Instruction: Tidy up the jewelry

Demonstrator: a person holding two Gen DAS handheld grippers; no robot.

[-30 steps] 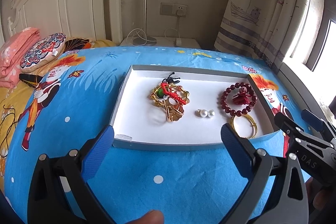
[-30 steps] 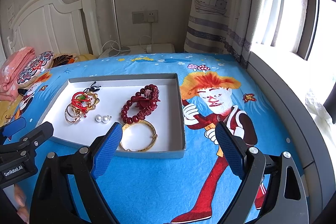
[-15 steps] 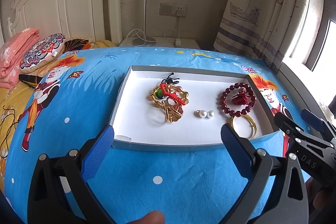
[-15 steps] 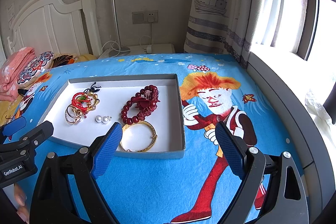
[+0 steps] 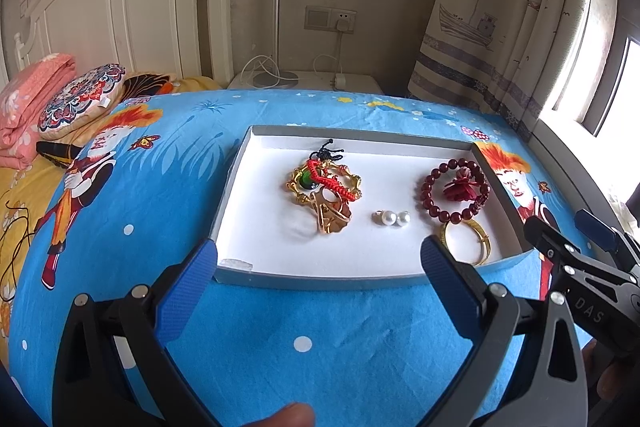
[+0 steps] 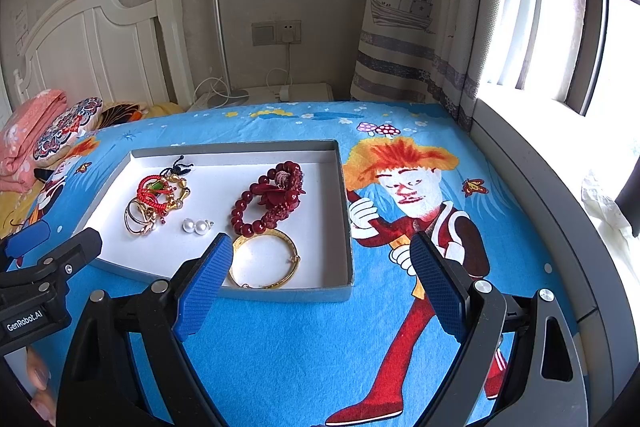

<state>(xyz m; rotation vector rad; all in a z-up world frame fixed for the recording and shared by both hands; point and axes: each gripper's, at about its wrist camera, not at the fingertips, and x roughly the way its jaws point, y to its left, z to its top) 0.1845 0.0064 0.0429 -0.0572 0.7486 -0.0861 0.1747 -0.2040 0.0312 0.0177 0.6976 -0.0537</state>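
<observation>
over the last second almost nothing shifts: the shallow grey cardboard tray with a white floor (image 5: 420, 281) sits slightly lower in the left view. inside it lie a tangled gold-and-red-cord bundle (image 5: 325, 191), two white pearl earrings (image 5: 392, 217), a dark red bead bracelet (image 6: 269, 202) and a plain gold bangle (image 6: 265, 261). the left gripper (image 5: 318, 277) and right gripper (image 6: 320, 281) hang spread wide and empty before the tray, so whether sorting is ahead or done stays unclear.

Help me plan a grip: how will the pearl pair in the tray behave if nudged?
The pearl pair looks round and glossy, so it would probably roll on the smooth white tray floor and slip between pads. It seems small and light, likely skittering away.
</observation>
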